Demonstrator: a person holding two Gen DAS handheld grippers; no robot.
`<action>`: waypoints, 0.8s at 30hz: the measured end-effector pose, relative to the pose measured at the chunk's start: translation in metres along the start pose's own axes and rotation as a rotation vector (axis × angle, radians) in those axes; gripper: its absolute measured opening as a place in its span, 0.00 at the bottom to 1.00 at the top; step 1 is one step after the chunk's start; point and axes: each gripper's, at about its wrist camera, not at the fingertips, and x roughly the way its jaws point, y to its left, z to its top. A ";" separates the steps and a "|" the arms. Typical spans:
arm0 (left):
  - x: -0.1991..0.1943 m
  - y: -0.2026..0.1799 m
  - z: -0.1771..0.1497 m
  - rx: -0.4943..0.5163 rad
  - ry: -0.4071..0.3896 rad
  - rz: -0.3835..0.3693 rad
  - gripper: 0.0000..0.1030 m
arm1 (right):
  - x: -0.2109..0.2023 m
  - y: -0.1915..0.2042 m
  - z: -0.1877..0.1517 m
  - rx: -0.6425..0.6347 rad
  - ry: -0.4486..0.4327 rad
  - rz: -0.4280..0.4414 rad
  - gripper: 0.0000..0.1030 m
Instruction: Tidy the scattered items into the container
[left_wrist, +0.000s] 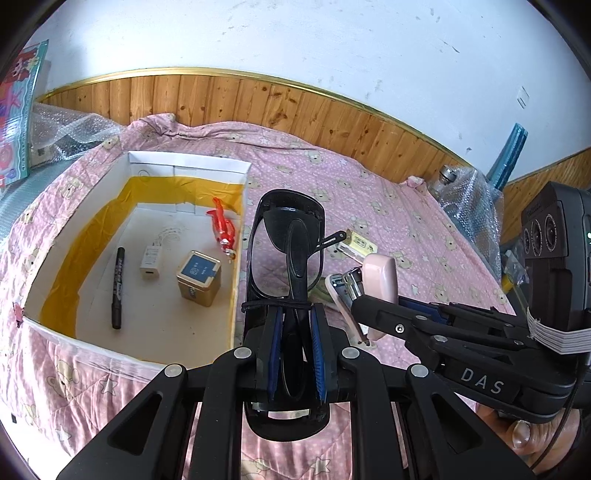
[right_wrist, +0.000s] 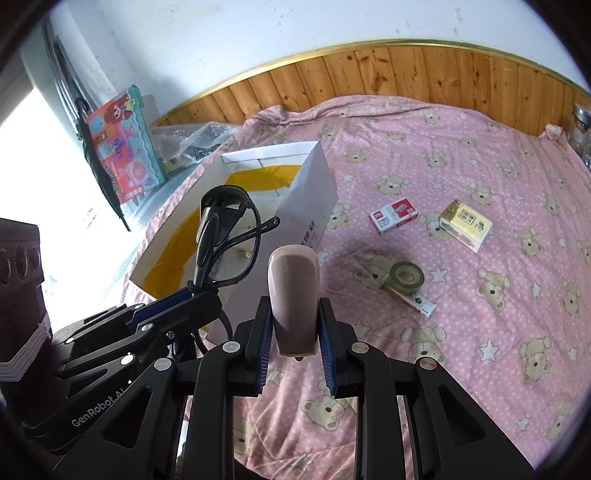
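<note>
Left wrist view: the left gripper (left_wrist: 295, 347) has its jaws clenched on folded black glasses (left_wrist: 286, 251), held up just right of the white box (left_wrist: 236, 266), which lies on the pink bear-print bed cover (left_wrist: 388, 206). Inside the box lie a black marker (left_wrist: 117, 288), a white charger (left_wrist: 150, 262), a gold tin with a blue lid (left_wrist: 199, 273) and a red toy figure (left_wrist: 222, 229). Right of the box, the right gripper (left_wrist: 373, 295) grasps a pink stapler (left_wrist: 382, 273).

Right wrist view: the right gripper's (right_wrist: 295, 332) jaws pinch the stapler (right_wrist: 293, 295) upright, just right of the box (right_wrist: 314, 192). The glasses (right_wrist: 225, 236) hang over the box in the left gripper (right_wrist: 195, 295). Well right of the box, on the cover (right_wrist: 461, 147), lie a red-and-white staple box (right_wrist: 393, 215), a cream carton (right_wrist: 466, 225) and a tape roll (right_wrist: 406, 277).
</note>
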 end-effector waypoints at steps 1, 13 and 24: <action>-0.001 0.003 0.001 -0.005 -0.002 0.003 0.16 | 0.001 0.002 0.001 -0.003 0.001 0.002 0.24; -0.007 0.038 0.009 -0.056 -0.018 0.043 0.16 | 0.017 0.031 0.018 -0.051 0.011 0.034 0.24; -0.013 0.063 0.018 -0.078 -0.027 0.070 0.16 | 0.029 0.054 0.036 -0.094 0.016 0.061 0.24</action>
